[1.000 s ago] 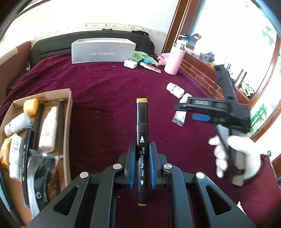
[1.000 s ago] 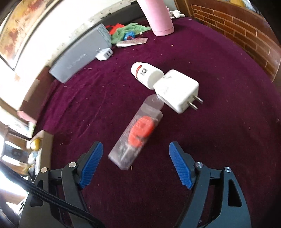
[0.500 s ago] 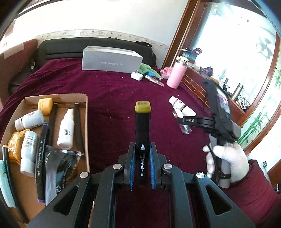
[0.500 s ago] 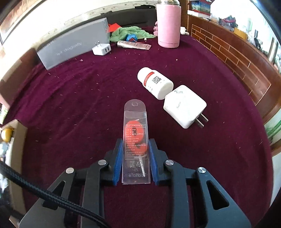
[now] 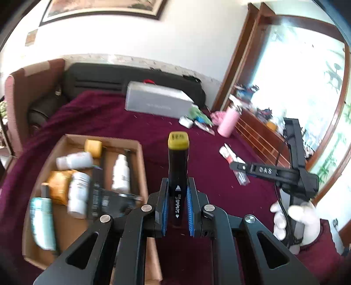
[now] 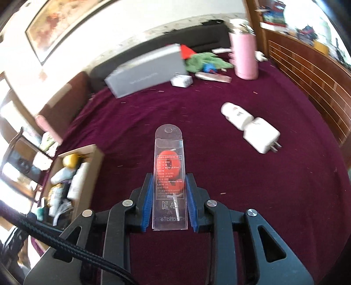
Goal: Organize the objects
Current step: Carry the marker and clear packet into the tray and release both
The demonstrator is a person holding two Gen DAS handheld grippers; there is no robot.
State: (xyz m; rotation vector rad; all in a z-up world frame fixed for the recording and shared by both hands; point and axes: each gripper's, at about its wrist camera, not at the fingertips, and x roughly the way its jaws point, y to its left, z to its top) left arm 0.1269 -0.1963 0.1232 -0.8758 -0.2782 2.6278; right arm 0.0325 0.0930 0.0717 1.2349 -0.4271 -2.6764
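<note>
Marker clamped in left gripper, clear packet pinched by right gripper

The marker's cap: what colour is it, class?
Yellow; the marker is black, seen best in the left wrist view.

Likely a home bedroom: maroon bedspread, framed painting, wooden window frame.

Yellow-capped black marker; maroon cloth; pink bottle.
</note>
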